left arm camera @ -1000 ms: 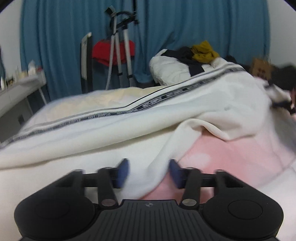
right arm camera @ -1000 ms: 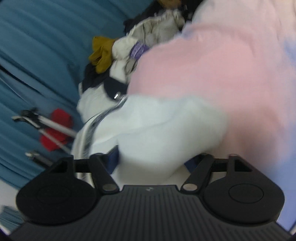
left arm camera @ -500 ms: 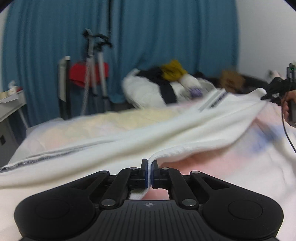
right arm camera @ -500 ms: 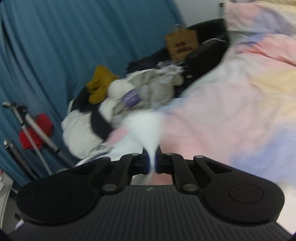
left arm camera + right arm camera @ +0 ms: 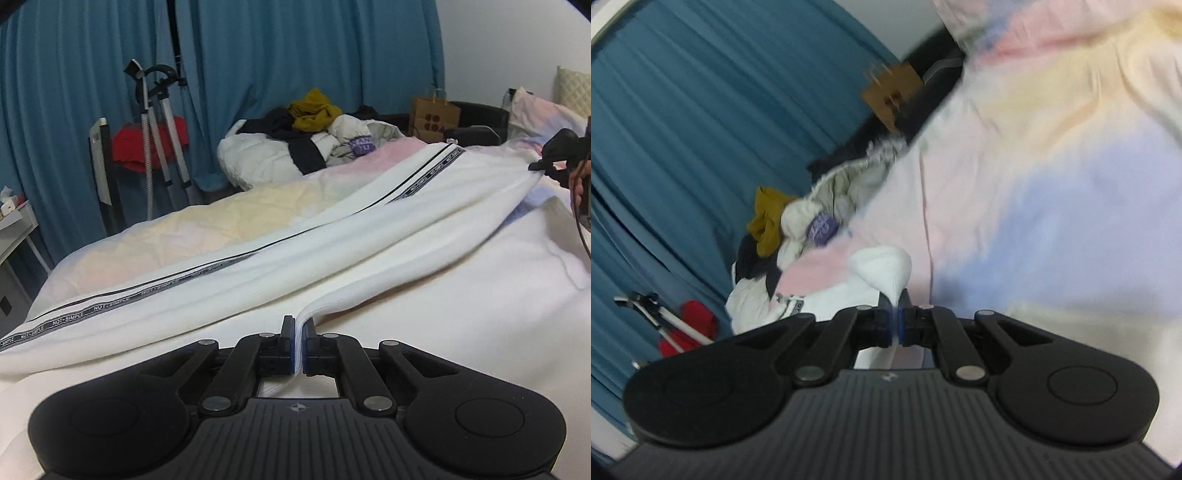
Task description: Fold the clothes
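A long white garment [image 5: 332,243] with a black lettered side stripe [image 5: 207,269] lies stretched across the bed. My left gripper [image 5: 298,332] is shut on one end of its edge, low near the bed. My right gripper [image 5: 896,317] is shut on the other end, a bunched white corner [image 5: 884,267]. The right gripper also shows in the left wrist view [image 5: 554,158] at the far right, pulling the cloth taut.
The bed has a pastel quilt [image 5: 1052,166] and white sheet [image 5: 480,314]. A pile of clothes [image 5: 310,144] lies at the far end. A tripod [image 5: 159,122], a red cloth [image 5: 147,144], a paper bag [image 5: 436,114] and blue curtains [image 5: 295,44] stand behind.
Both grippers were open around the white cloth a second ago and have shut on it. They have drawn apart, stretching the garment out straight across the bed.
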Demonstrator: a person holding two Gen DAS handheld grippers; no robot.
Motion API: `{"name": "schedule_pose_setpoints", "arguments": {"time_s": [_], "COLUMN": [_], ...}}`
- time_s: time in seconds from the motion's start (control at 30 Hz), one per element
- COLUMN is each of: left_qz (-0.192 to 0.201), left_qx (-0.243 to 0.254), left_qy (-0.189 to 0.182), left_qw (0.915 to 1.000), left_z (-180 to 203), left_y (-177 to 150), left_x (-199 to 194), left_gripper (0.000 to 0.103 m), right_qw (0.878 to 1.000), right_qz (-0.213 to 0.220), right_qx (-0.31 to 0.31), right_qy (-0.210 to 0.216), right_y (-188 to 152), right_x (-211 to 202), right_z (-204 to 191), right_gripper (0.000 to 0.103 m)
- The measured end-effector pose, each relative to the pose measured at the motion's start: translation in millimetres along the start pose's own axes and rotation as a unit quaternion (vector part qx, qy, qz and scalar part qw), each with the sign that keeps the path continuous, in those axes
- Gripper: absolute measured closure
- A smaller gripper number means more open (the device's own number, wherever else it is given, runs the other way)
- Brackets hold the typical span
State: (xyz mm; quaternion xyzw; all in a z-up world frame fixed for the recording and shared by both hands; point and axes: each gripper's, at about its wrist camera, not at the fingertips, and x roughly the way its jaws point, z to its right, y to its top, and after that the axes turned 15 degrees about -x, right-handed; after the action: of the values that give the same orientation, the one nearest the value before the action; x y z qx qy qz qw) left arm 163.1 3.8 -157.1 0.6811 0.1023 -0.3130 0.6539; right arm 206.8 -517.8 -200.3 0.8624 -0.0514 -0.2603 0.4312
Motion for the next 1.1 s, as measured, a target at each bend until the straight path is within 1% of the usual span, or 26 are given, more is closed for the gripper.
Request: {"name": "schedule_pose_setpoints", "arguments": {"time_s": [0.07, 0.13, 0.23, 0.37, 0.47, 0.57, 0.63, 0.67, 0.7, 0.73, 0.8, 0.83, 0.9, 0.93, 0.97, 1.0, 1.07, 1.1], "left_qz": [-0.009, -0.017, -0.026, -0.033, -0.037, -0.038, -0.035, -0.033, -0.031, -0.029, -0.027, -0.026, -0.023, -0.020, -0.016, -0.012, -0.008, 0.001], "left_qx": [0.005, 0.015, 0.013, -0.021, -0.046, -0.068, -0.086, -0.094, -0.101, -0.106, -0.119, -0.127, -0.151, -0.165, -0.179, -0.192, -0.216, -0.225], "left_qy": [-0.008, -0.003, 0.004, -0.002, -0.007, -0.005, -0.009, -0.011, -0.010, -0.009, -0.003, 0.001, 0.010, 0.015, 0.020, 0.026, 0.042, 0.048], "left_qw": [0.9999, 0.9997, 0.9996, 0.9992, 0.9982, 0.9970, 0.9957, 0.9950, 0.9944, 0.9939, 0.9925, 0.9916, 0.9882, 0.9860, 0.9835, 0.9809, 0.9753, 0.9732], "left_z": [5.7, 11.1, 13.1, 5.1, -2.2, -7.2, -10.6, -13.2, -14.8, -15.2, -18.0, -20.3, -28.5, -33.6, -40.2, -47.4, -62.9, -70.0], "left_y": [-4.2, -10.5, -14.4, -9.0, -4.6, -1.0, 0.7, 2.0, 2.6, 2.8, 3.4, 3.7, 4.1, 4.3, 4.0, 3.7, 3.6, 3.7], "left_x": [1.2, 5.3, 13.0, 15.1, 11.2, 0.8, -9.8, -15.0, -21.2, -28.2, -44.0, -52.1, -70.2, -79.6, -89.1, -98.7, -117.9, -129.0], "left_gripper": [0.099, 0.099, 0.098, 0.093, 0.088, 0.082, 0.075, 0.069, 0.064, 0.063, 0.051, 0.047, 0.031, 0.026, 0.017, 0.015, 0.015, 0.014], "right_qw": [1.000, 0.998, 0.998, 0.995, 0.993, 0.987, 0.983, 0.982, 0.980, 0.979, 0.977, 0.975, 0.974, 0.974, 0.974, 0.974, 0.974, 0.973], "right_qz": [-0.016, -0.048, -0.059, -0.070, -0.077, -0.084, -0.086, -0.087, -0.089, -0.091, -0.090, -0.088, -0.084, -0.083, -0.081, -0.079, -0.078, -0.080], "right_qx": [0.005, 0.017, -0.009, -0.052, -0.077, -0.124, -0.153, -0.164, -0.172, -0.179, -0.195, -0.204, -0.212, -0.212, -0.212, -0.212, -0.213, -0.214], "right_qy": [-0.021, -0.039, -0.032, -0.039, -0.047, -0.053, -0.047, -0.041, -0.034, -0.025, -0.011, -0.006, 0.007, 0.011, 0.016, 0.018, 0.021, 0.020], "right_y": [-3.2, -15.2, -21.9, -14.4, -16.4, -20.8, -23.6, -24.5, -25.8, -27.1, -29.3, -29.9, -30.2, -30.3, -30.3, -30.5, -31.4, -32.7], "right_x": [4.2, 14.8, 18.2, 5.8, -20.9, -52.1, -76.5, -88.3, -100.9, -112.1, -133.1, -142.9, -158.3, -164.1, -169.8, -174.6, -178.9, -179.1], "right_z": [17.7, 41.6, 44.0, 23.3, 11.6, -8.2, -20.7, -25.4, -30.4, -35.0, -45.1, -49.7, -55.3, -57.1, -58.9, -59.8, -60.4, -60.3], "right_gripper": [0.097, 0.097, 0.097, 0.093, 0.093, 0.093, 0.093, 0.093, 0.093, 0.093, 0.093, 0.093, 0.093, 0.093, 0.093, 0.093, 0.093, 0.093]}}
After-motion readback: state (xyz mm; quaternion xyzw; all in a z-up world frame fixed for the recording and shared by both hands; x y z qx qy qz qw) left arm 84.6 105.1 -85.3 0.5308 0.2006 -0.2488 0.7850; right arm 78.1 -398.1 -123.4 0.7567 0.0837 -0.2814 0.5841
